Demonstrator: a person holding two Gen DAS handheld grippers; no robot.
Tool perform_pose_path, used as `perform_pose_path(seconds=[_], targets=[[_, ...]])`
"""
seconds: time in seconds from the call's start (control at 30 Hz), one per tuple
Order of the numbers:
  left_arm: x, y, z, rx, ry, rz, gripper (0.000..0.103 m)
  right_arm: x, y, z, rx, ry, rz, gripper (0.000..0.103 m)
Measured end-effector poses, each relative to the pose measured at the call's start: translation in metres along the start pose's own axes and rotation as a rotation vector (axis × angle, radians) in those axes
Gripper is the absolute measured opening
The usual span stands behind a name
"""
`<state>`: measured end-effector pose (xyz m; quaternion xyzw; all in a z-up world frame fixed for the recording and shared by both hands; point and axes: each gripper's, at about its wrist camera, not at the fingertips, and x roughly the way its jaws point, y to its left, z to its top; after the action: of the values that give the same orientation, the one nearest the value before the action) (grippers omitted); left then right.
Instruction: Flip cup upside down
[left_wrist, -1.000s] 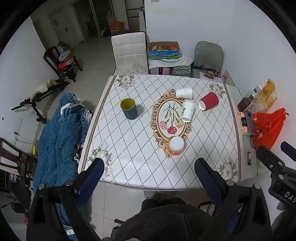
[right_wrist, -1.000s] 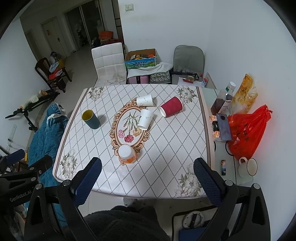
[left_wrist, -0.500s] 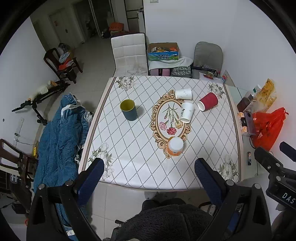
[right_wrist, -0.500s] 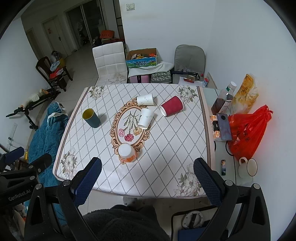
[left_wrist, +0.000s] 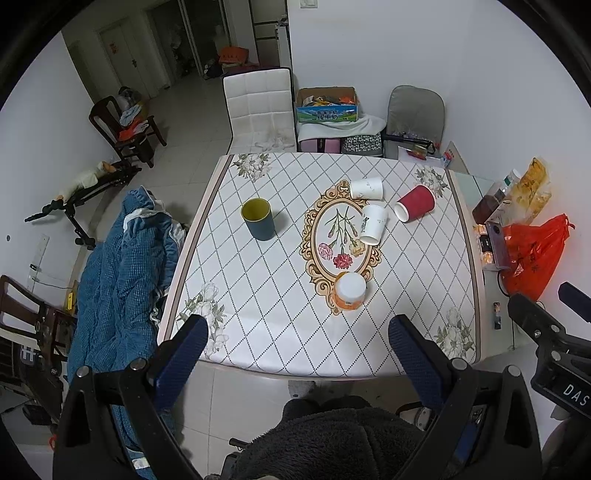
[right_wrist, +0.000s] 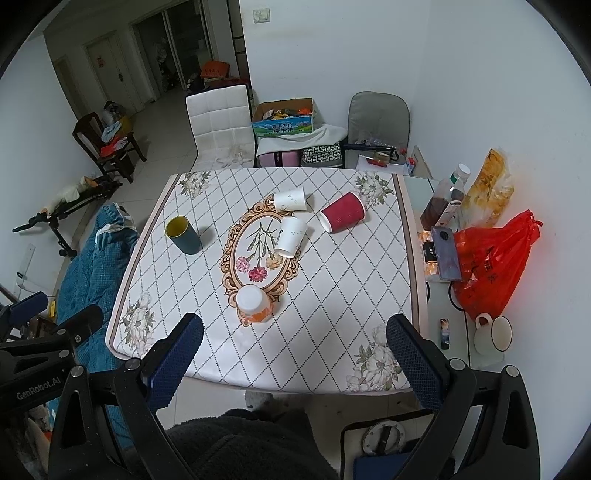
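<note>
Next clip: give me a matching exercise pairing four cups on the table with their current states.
Things:
1. dark teal cup with yellow inside
2. red ribbed paper cup
3. orange-patterned cup with white base
4. white paper cup on the medallion's right edge

States:
A. upside down
B. upright, mouth up
C. on its side, at the far right of the group
D. on its side, mouth toward the camera

Pairs: 1-B, 2-C, 3-A, 4-D

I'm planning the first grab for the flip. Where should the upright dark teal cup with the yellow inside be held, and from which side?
Grip the dark teal cup with the yellow inside across its outer wall at mid-height, coming level from the near table edge. It stands upright, mouth up, with free cloth all around, so a side grip probably leaves the wrist free to roll it over.
</note>
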<state>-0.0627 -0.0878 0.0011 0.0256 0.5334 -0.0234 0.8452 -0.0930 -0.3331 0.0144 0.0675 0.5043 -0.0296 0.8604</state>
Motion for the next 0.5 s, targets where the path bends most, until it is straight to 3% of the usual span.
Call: perform_pose_path(seconds=[0.5], targets=[[-0.0016,-0.0001,-0.0009,-0.001,-0.002,0.000,0.100,-0.0053,0.0017,-0.0070,-0.004,0.003,0.001,0.101]])
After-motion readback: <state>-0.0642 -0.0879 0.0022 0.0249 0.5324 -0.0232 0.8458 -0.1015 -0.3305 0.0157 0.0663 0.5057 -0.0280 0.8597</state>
